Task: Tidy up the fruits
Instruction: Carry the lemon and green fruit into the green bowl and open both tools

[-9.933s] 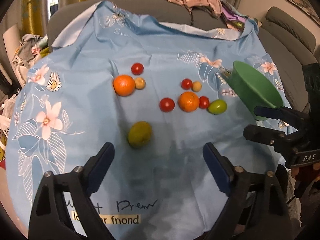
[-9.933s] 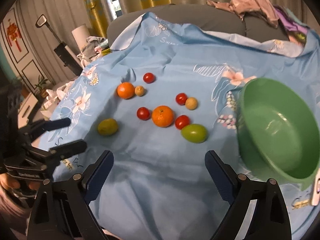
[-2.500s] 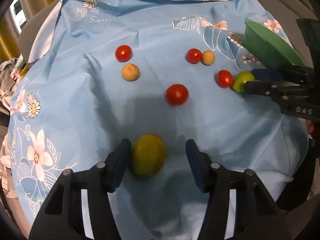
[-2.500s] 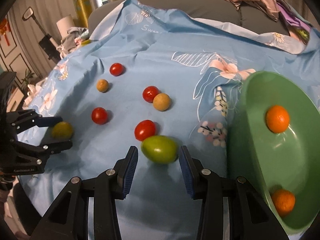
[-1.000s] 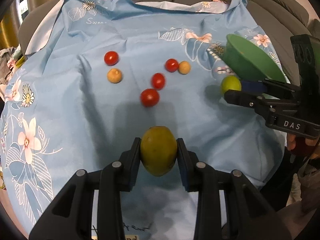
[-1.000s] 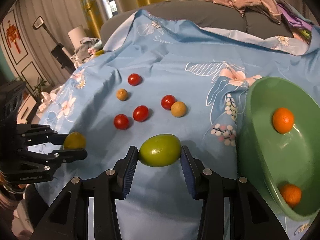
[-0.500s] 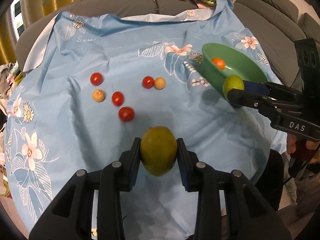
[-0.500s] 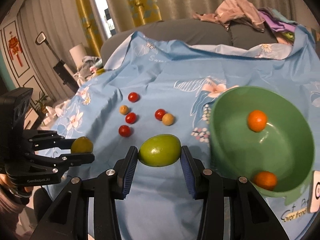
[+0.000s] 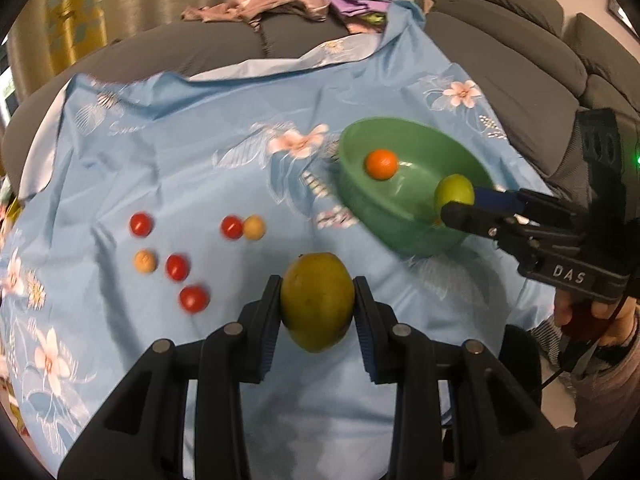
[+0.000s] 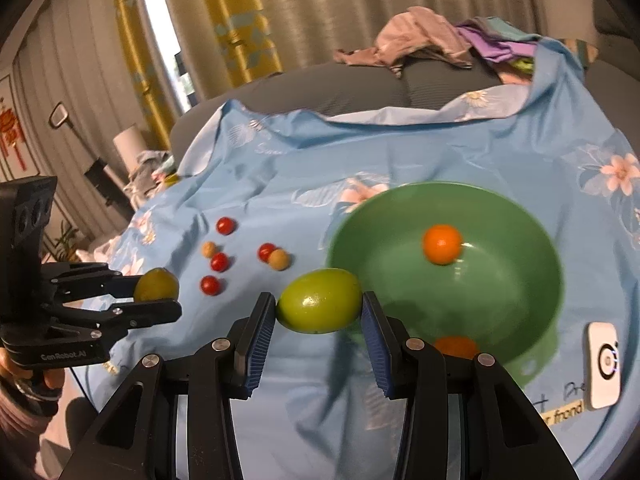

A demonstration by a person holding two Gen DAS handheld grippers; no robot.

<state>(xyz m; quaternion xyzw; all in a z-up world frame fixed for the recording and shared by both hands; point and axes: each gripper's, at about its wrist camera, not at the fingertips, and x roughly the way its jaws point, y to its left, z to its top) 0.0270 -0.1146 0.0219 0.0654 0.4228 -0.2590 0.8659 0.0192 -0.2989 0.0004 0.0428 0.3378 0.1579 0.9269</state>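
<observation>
My left gripper (image 9: 317, 302) is shut on a yellow-green fruit (image 9: 317, 300) and holds it above the blue cloth, left of the green bowl (image 9: 360, 204). My right gripper (image 10: 319, 307) is shut on a bright green fruit (image 10: 319, 300), held over the near left rim of the bowl (image 10: 540, 300). Two oranges lie in the bowl, one at the back (image 10: 442, 244), one at the front (image 10: 456, 346). Several small red tomatoes (image 9: 193, 298) and two tan fruits (image 9: 254, 227) lie on the cloth to the left. The right gripper (image 9: 454, 202) also shows in the left wrist view.
The flowered blue cloth (image 9: 200, 148) covers a grey sofa seat. A pile of clothes (image 10: 432, 40) lies at the back. A white device (image 10: 602, 364) lies on the cloth right of the bowl. The left gripper (image 10: 156, 288) shows at the left in the right wrist view.
Both grippers closed on their fruits and lifted them off the cloth. Over the last second both rose and moved toward the bowl; the right one now hangs over its rim.
</observation>
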